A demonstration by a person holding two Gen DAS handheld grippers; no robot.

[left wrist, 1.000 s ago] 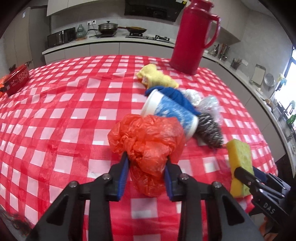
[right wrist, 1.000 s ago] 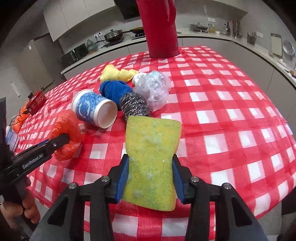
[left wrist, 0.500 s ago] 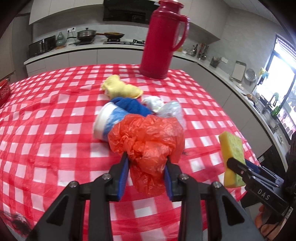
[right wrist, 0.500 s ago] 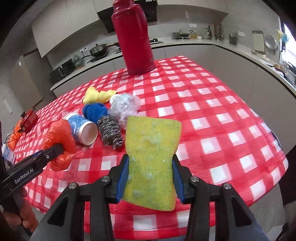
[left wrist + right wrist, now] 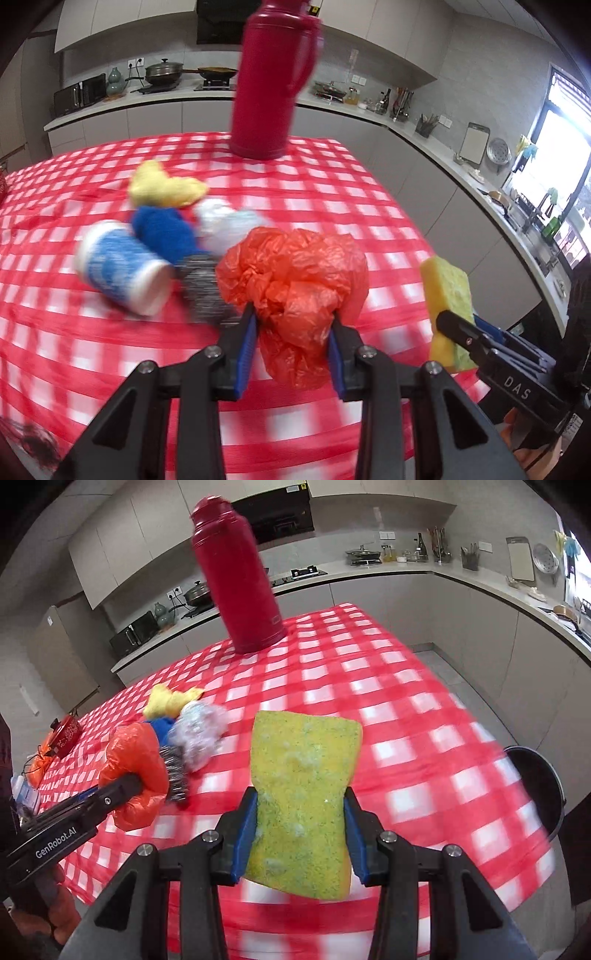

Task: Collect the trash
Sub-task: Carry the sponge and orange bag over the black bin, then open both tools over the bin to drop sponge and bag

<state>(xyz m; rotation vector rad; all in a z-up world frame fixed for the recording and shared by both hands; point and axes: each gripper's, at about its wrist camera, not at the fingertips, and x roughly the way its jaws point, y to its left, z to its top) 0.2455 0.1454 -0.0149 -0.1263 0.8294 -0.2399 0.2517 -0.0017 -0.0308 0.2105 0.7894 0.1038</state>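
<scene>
My left gripper [image 5: 291,332] is shut on a crumpled orange plastic bag [image 5: 295,280], held above the red checked tablecloth [image 5: 332,192]. My right gripper [image 5: 301,812] is shut on a yellow-green sponge [image 5: 303,775], upright between its blue pads. In the left wrist view the sponge [image 5: 448,295] and the right gripper show at the right edge. In the right wrist view the orange bag [image 5: 135,760] and the left gripper [image 5: 122,790] show at the left. On the table lie a blue-and-white cup [image 5: 122,273] on its side, a blue cloth [image 5: 162,230], a yellow cloth [image 5: 166,186], a steel scourer [image 5: 205,288] and clear crumpled plastic [image 5: 199,734].
A tall red thermos [image 5: 236,579] stands at the far side of the table. A black bin [image 5: 539,786] sits beyond the table's right edge. Kitchen counters with a stove and pots [image 5: 162,72] run along the walls. A red box [image 5: 64,734] lies at the far left.
Both grippers have swung to the right and risen a little with their loads still gripped. The pile on the table now lies further left, and the black bin has come into view.
</scene>
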